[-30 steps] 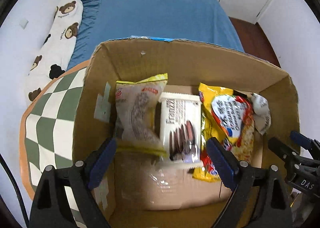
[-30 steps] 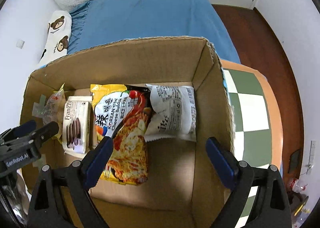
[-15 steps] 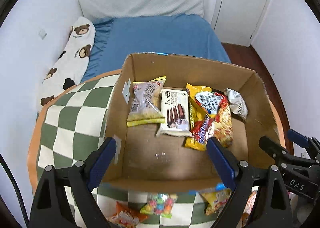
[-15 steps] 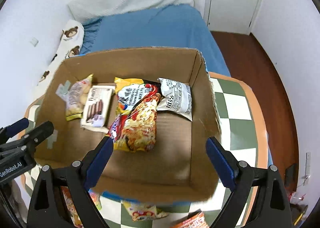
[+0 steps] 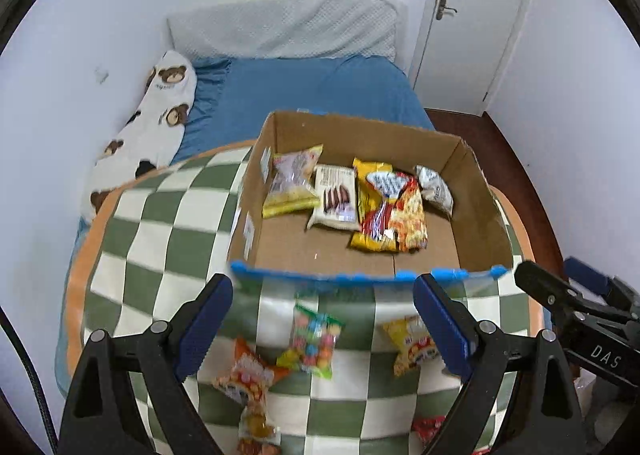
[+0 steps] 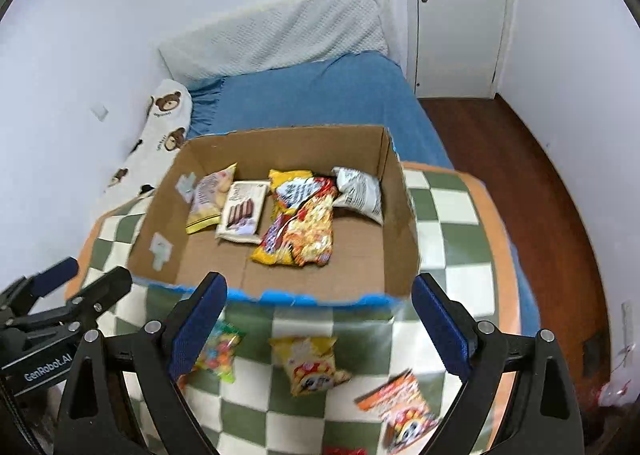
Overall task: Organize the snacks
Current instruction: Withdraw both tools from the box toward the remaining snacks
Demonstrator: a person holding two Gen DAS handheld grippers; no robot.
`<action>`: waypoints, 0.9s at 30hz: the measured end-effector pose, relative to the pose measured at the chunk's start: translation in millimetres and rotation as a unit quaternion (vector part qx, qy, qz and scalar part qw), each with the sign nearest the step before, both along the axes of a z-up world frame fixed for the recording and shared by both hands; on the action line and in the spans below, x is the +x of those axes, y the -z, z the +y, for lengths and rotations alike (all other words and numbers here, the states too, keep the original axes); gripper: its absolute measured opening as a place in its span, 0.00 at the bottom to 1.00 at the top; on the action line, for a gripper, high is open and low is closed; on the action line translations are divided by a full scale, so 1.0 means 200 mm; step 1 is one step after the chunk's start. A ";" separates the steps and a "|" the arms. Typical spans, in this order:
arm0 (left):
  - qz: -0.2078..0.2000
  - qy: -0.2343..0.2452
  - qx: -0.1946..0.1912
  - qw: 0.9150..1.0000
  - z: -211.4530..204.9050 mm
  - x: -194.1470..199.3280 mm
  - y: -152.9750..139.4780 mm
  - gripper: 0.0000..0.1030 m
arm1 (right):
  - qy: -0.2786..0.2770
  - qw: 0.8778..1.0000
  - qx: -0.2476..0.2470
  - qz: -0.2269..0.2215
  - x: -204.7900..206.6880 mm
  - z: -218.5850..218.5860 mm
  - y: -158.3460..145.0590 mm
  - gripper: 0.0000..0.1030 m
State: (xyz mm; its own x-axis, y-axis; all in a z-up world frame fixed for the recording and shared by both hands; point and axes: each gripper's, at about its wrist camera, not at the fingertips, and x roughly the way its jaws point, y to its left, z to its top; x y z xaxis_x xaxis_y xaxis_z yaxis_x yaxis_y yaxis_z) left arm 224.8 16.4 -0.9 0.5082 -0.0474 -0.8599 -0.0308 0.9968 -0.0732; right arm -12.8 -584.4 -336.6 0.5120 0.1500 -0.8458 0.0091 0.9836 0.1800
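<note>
Both my left gripper [image 5: 322,325] and right gripper [image 6: 319,321] are spread, empty. Candy bag [image 5: 314,339] lies on the table [image 5: 160,239] before the box [image 5: 360,135]; I descend squarely, pinching its middle.

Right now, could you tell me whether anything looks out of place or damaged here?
Yes. Several snack packets, such as the candy bag and the yellow packet, lie loose on the checked cloth outside the box. The box's near edge looks ragged, with blue tape.

Right gripper [image 6: 318,319], jaws spread, empty, near the snack box [image 6: 276,291].
</note>
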 end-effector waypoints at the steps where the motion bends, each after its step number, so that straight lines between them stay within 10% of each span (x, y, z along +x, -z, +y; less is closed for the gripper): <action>1: 0.012 -0.003 -0.002 1.000 0.01 -0.03 0.03 0.90 | 0.003 1.000 0.008 0.006 -0.04 -0.01 0.01 0.93; 12: 0.184 -0.047 0.008 0.982 0.22 -0.47 0.66 0.90 | -0.031 0.970 0.012 0.242 -0.48 -0.09 0.60 0.93; 22: 0.313 -0.067 -0.035 0.947 0.24 -0.86 1.07 0.90 | -0.241 0.858 -0.176 0.417 -1.09 0.08 1.15 0.93; 25: 0.324 -0.089 -0.050 0.941 0.30 -0.91 1.10 0.90 | -0.262 0.845 -0.207 0.417 -1.16 0.10 1.24 0.91; 27: 0.318 -0.105 -0.054 0.941 0.34 -0.93 1.10 0.90 | -0.245 0.857 -0.201 0.405 -1.16 0.08 1.26 0.80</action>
